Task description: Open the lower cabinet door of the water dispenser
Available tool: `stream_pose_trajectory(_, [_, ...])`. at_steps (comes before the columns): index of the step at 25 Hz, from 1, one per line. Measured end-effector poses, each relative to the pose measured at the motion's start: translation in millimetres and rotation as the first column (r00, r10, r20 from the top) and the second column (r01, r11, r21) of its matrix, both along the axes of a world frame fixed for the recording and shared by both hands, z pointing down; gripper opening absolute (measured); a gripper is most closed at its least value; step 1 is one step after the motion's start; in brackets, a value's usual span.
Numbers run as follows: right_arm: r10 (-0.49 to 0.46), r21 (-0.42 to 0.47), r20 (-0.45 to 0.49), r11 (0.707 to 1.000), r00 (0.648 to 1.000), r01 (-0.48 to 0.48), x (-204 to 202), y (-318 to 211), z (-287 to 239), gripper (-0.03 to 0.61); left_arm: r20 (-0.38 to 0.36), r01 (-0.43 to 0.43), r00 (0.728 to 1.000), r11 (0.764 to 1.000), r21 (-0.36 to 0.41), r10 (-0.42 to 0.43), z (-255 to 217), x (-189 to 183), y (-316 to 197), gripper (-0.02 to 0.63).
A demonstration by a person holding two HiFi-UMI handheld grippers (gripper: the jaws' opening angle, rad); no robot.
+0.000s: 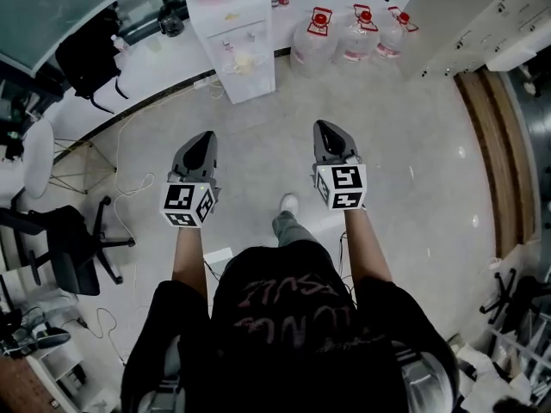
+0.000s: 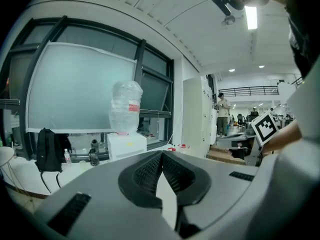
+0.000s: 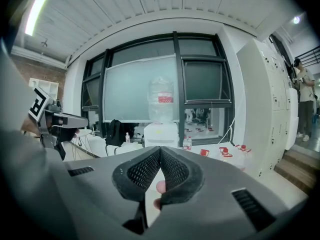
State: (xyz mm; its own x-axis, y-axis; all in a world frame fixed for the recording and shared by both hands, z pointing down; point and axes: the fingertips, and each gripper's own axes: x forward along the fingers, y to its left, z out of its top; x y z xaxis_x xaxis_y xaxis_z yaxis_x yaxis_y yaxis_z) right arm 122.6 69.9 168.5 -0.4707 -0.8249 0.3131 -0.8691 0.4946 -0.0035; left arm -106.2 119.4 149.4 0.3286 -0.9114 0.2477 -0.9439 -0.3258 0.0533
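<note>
Forearms outstretched, left gripper, right gripper, jaws together

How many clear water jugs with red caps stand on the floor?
3 clear red-capped jugs in a row: one next to the white water dispenser, one in the middle, one by the white cabinet. Others may be hidden.

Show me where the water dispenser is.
In the head view, the water dispenser stands top centre, between a black backpack and water jugs on the floor.
</note>
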Motion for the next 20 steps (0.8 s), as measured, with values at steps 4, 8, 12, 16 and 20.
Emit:
stream_pose_trajectory(4, [-0.023, -0.022, 0.007, 0.999, 1.0, 0.023, 7, -51, 3, 0.014, 0.012, 0.026, 1.0, 0.999, -0.026, -0.026, 5, 5, -40, 0.011])
stream_pose_trajectory(8, [-0.048, -0.031, 0.009, 0.998, 0.999, 0.048, 8, -85, 11, 0.014, 0.02, 0.042, 0.999, 0.998, -0.047, -0.041, 13, 6, -69, 0.011])
stream_pose_trajectory(12, [-0.066, -0.043, 0.006, 0.997, 0.998, 0.066, 5, -114, 23, 0.014, 0.018, 0.055, 0.998, 0.997, -0.052, -0.054, 19, 3, -98, 0.011])
stream_pose_trajectory(16, [-0.087, -0.067, -0.005, 0.994, 0.996, 0.086, -3, -141, 35, 0.014, 0.013, 0.062, 0.998, 0.996, -0.069, -0.062, 29, -4, -125, 0.011])
stream_pose_trajectory(20, [-0.083, -0.087, -0.004, 0.993, 0.997, 0.082, -20, -172, 41, 0.014, 0.001, 0.055, 0.999, 0.995, -0.083, -0.055, 40, -17, -156, 0.011])
